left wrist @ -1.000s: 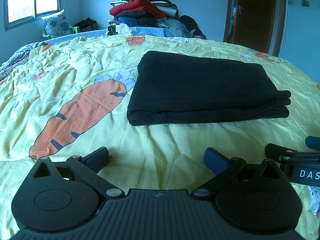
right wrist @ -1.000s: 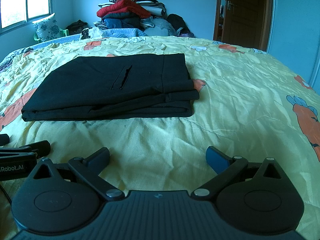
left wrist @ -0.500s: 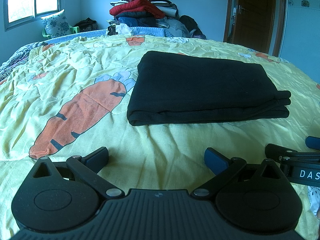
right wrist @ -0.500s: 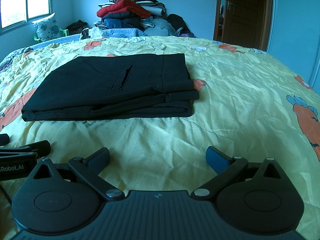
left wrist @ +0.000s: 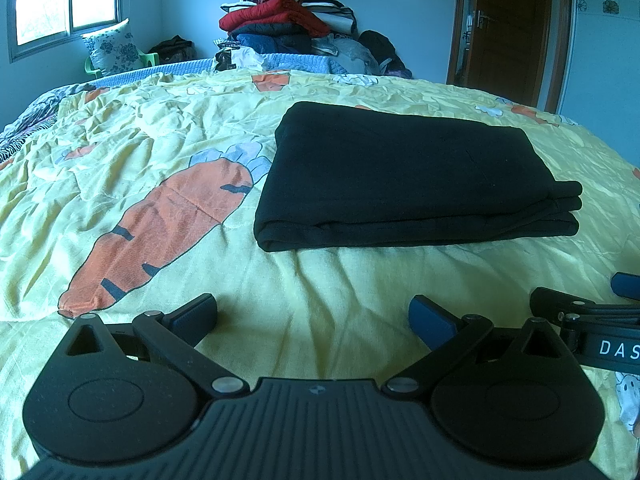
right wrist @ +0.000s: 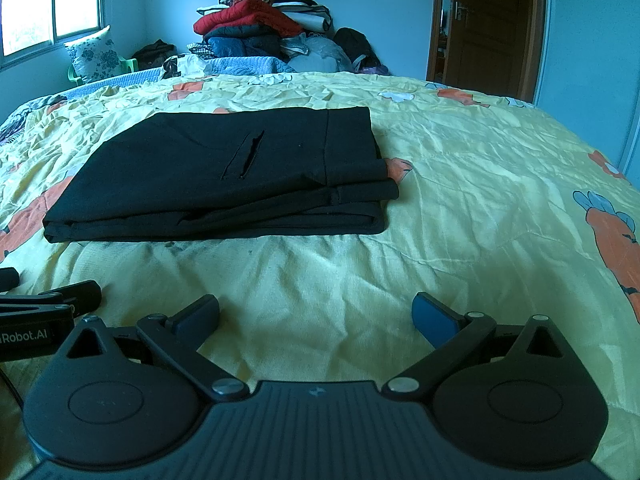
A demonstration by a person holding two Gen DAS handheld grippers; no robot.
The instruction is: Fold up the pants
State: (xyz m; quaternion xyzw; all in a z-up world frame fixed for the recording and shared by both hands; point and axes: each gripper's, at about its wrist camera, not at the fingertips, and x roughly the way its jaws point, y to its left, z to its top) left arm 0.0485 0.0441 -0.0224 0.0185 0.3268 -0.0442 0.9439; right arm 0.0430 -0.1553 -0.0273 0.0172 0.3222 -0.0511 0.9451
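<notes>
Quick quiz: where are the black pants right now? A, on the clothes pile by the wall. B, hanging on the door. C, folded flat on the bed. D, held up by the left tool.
C: the pants lie folded on the bed, both tools open and empty.

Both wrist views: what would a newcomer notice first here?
First, the black pants, folded into a neat rectangle, lying in the middle of the yellow carrot-print bedspread. Next, both tongs, left and right, open and empty, near the front of the bed. Behind the bed rises a clothes pile.
</notes>
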